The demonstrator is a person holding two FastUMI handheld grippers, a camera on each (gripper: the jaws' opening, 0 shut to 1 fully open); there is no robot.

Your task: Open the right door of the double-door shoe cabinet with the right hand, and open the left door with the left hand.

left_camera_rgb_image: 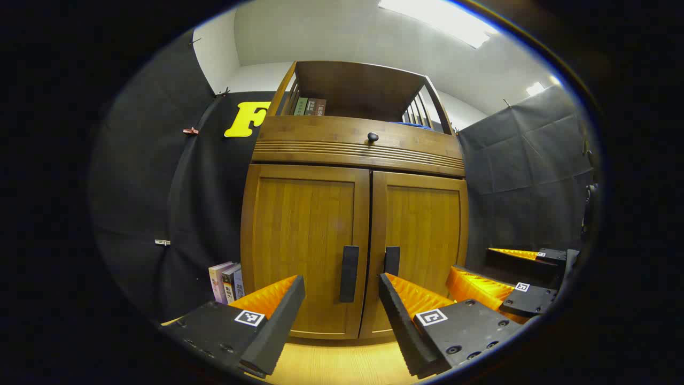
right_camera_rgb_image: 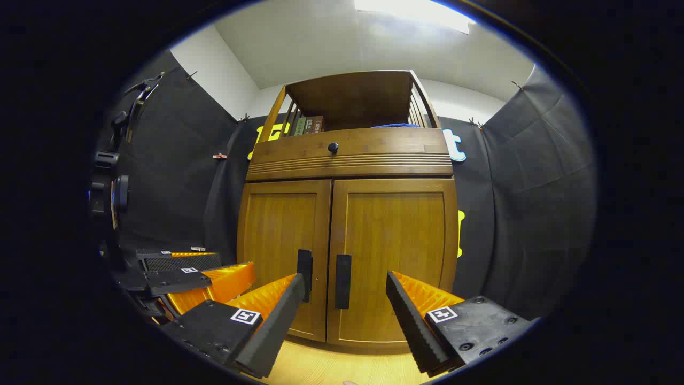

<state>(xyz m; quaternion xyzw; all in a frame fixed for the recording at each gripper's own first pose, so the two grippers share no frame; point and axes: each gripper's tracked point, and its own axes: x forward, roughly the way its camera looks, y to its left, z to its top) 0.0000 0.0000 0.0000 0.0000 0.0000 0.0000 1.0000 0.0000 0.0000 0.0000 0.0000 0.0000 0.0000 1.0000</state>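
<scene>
While both doors of the shoe cabinet (left_camera_rgb_image: 355, 224) stand closed, the left gripper (left_camera_rgb_image: 342, 299) is levelled at the left door handle (left_camera_rgb_image: 349, 274), fingers spread wide, touching nothing. The right gripper (right_camera_rgb_image: 344, 299) faces the right door handle (right_camera_rgb_image: 342, 281), likewise spread and empty.

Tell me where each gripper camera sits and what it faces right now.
Left gripper view: rides the left gripper, low before the shoe cabinet, facing the left door handle; its open jaws frame it, and the right gripper shows alongside.
Right gripper view: rides the right gripper, facing the right door handle; jaws open, left gripper alongside.
Shared: closed doors, both handles, drawer knob.
</scene>
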